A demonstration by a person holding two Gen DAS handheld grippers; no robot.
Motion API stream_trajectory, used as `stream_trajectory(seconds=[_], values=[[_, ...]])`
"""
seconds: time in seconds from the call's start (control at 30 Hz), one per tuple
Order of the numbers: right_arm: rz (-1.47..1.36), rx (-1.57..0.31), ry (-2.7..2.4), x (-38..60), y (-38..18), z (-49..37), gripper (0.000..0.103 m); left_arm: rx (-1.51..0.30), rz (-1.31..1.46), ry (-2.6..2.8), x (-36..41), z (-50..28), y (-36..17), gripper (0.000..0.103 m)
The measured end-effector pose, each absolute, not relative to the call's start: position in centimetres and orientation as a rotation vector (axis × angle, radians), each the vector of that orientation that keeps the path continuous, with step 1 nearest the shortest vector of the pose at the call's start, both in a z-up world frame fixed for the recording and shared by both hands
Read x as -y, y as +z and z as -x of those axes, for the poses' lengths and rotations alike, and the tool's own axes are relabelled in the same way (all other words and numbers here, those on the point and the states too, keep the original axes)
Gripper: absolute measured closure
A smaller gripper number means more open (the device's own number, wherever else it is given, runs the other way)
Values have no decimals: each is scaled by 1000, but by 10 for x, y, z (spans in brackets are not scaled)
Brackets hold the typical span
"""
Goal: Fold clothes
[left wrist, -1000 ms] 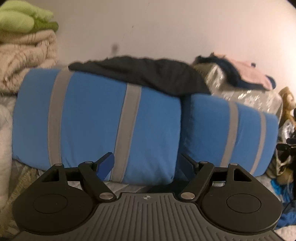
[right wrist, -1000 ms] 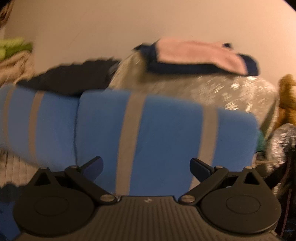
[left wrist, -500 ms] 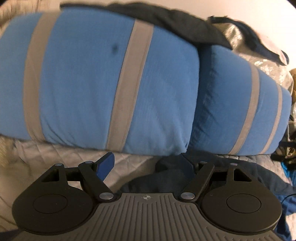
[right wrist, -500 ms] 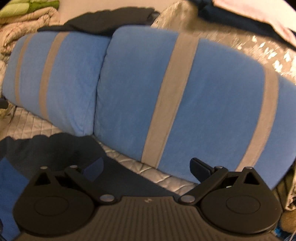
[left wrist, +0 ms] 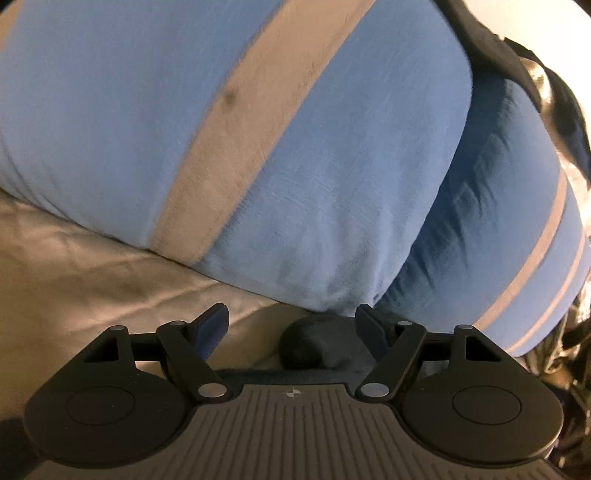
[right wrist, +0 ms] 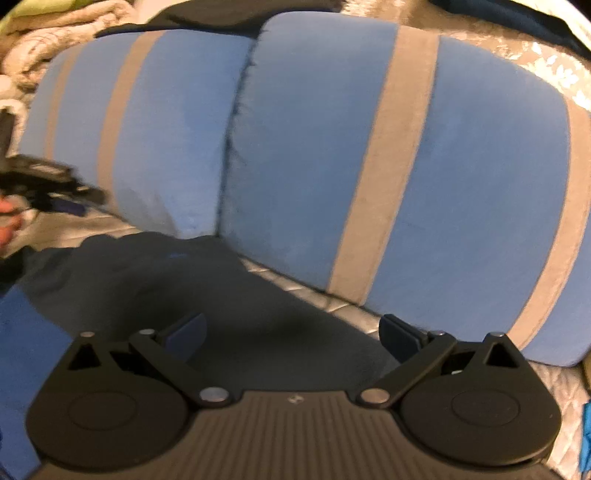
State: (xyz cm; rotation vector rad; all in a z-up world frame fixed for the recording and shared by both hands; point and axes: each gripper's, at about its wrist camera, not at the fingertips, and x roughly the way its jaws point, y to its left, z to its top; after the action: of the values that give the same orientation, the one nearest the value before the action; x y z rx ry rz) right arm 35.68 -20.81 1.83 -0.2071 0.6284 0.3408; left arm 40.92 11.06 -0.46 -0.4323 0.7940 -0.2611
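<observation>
A dark navy garment [right wrist: 177,280] lies on the grey quilted bed cover [right wrist: 332,299] in front of two blue pillows. My right gripper [right wrist: 291,332] is open and empty, low over the garment's dark fabric. My left gripper [left wrist: 291,328] is open and empty, with a bunched dark edge of the garment [left wrist: 314,343] between its fingers, close to the cover. The left gripper also shows at the left edge of the right wrist view [right wrist: 48,181], blurred.
Two blue pillows with grey stripes [left wrist: 258,147] [right wrist: 424,177] stand right behind the garment. A dark cloth [right wrist: 240,11] lies on top of them. A beige blanket pile [right wrist: 55,37] is at far left. A silvery patterned cushion [right wrist: 517,48] is behind the right pillow.
Both grippers have tilted down and moved in toward the bed. The pillows now fill the views, and the dark garment has come under and between the fingers. Jaws stay open.
</observation>
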Motion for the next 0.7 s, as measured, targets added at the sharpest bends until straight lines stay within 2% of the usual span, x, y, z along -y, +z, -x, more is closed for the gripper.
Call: stream_trajectory(seconds=[0.23, 0.3, 0.33, 0.4, 0.43, 0.47, 0.57, 0.7], values=[[207, -609, 409, 207, 16, -334, 0, -909, 489, -318, -93, -432, -34, 31], [212, -603, 419, 208, 17, -328, 0, -954, 510, -318, -90, -438, -40, 44], [221, -601, 423, 207, 17, -326, 0, -979, 525, -320, -89, -441, -42, 57], [243, -607, 431, 208, 15, -322, 0, -997, 516, -326, -84, -441, -40, 65], [248, -611, 432, 210, 14, -320, 0, -999, 503, -327, -81, -441, -37, 75], [249, -613, 430, 212, 14, -318, 0, -989, 492, -329, -79, -438, -34, 82], [240, -624, 418, 219, 11, -313, 0, -936, 436, -327, -70, -427, -19, 88], [208, -636, 393, 228, 9, -312, 0, -778, 249, -352, -45, -395, 18, 89]])
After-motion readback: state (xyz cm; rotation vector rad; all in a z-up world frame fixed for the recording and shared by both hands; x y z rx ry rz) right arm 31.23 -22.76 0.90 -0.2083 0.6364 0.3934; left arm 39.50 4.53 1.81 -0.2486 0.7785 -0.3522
